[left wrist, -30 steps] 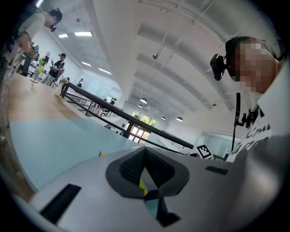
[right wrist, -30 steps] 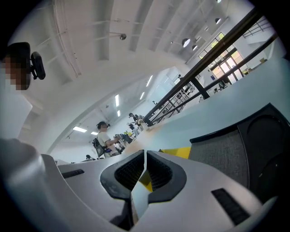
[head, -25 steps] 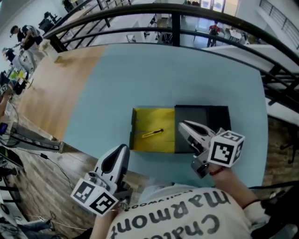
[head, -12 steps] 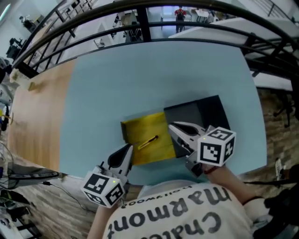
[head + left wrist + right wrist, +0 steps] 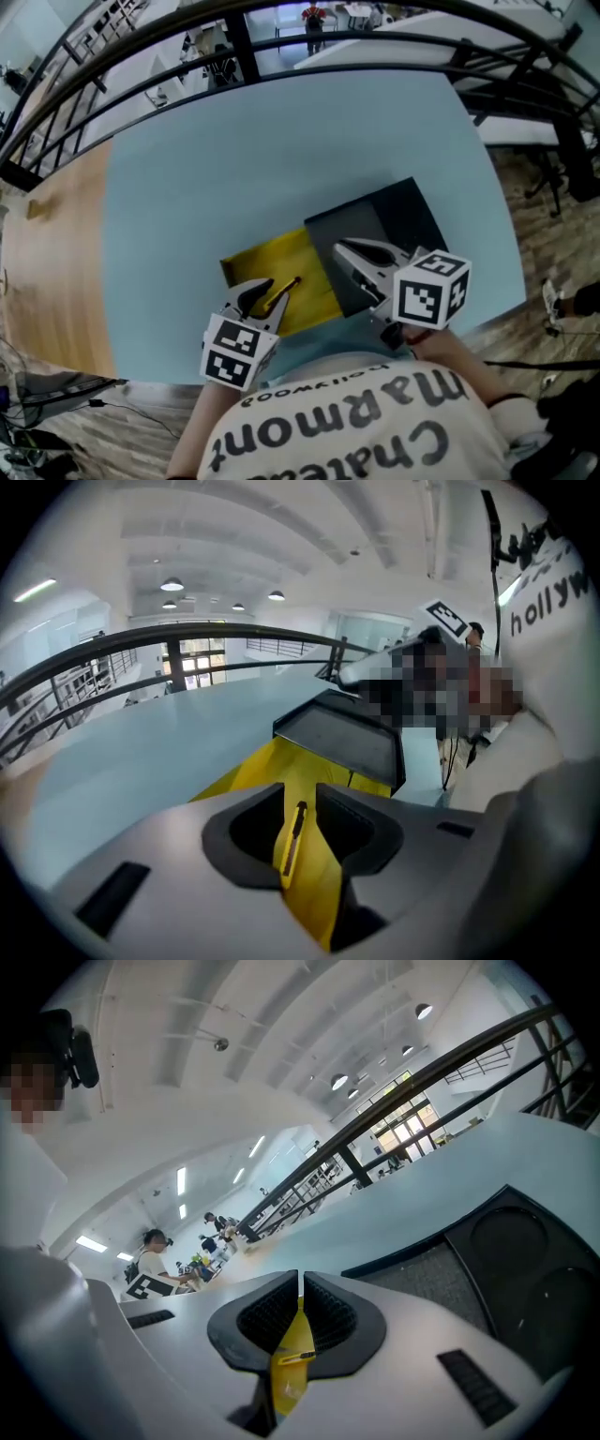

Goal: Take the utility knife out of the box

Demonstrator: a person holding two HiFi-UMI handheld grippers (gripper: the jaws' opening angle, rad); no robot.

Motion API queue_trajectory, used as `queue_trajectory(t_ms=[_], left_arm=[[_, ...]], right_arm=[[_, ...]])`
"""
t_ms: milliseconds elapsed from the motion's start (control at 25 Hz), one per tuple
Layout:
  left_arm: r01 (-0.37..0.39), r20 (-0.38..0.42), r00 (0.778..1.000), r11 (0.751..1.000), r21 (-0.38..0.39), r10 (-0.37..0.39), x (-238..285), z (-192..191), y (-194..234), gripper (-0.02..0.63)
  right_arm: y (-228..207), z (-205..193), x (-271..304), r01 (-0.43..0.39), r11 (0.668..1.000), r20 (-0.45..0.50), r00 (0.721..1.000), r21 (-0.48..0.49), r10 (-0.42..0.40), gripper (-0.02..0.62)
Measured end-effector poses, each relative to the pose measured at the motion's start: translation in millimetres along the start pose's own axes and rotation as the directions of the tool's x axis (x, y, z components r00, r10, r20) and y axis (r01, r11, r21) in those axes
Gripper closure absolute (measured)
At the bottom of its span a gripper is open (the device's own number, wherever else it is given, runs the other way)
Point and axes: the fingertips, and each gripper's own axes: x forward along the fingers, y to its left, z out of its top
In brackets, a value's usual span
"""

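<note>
Blue table [image 5: 234,141], lots of bare top on the far side and to the left of the box [image 5: 314,267]. That's the open room. A wood-toned strip [image 5: 56,262] runs along the table's left side. Black railing [image 5: 141,58] curves past the far edge, and plank floor [image 5: 553,216] shows beyond the right edge.

The box sits close to the near edge, right in front of the person, with little table left on that side. It's turned at a slant to the table edges. The tray is yellow inside with low walls. Its black lid [image 5: 403,216] lies flat and open, joined along the tray's right side, with a grey inner panel. There's some bare blue between the lid and the right edge.

The utility knife [image 5: 279,296] lies flat on the yellow tray floor, toward the tray's near end. It's slim and yellow with a dark strip along it and a dark end, slanted, not touching the walls.

The left gripper [image 5: 255,292] tips down into the near-left part of the tray. Its jaws stand apart and have just been opening. In the left gripper view the knife shows in the gap between them, pads not pressing on it, and the tips are just beside the knife's near end.

The right gripper [image 5: 339,249] hangs over the lid by the tray seam. Its jaws are together with only a sliver between them, gripping nothing, well clear of the knife.
</note>
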Motion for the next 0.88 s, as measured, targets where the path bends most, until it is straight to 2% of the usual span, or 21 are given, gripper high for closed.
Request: queue_trajectory(t_ms=[120, 320, 640, 880], left_arm=[[0.039, -0.09, 0.995, 0.997, 0.066, -0.033, 17, -16, -4, 0.494], [0.067, -0.216, 0.976, 0.985, 0.161, -0.031, 44, -49, -10, 0.492], [0.081, -0.275, 0.961, 0.972, 0.22, -0.018, 59, -57, -12, 0.492], [0.077, -0.286, 0.958, 0.961, 0.265, 0.002, 65, -59, -9, 0.496]], right_arm=[[-3, 0, -2, 0.024, 1.0, 0.007, 1.0, 0.013, -0.024, 0.552], [-12, -3, -2, 0.056, 0.998, -0.011, 0.998, 0.021, -0.056, 0.552], [-11, -6, -7, 0.071, 0.997, -0.04, 0.997, 0.006, -0.071, 0.552], [-7, -3, -12, 0.081, 0.997, -0.042, 0.996, -0.011, -0.081, 0.552]])
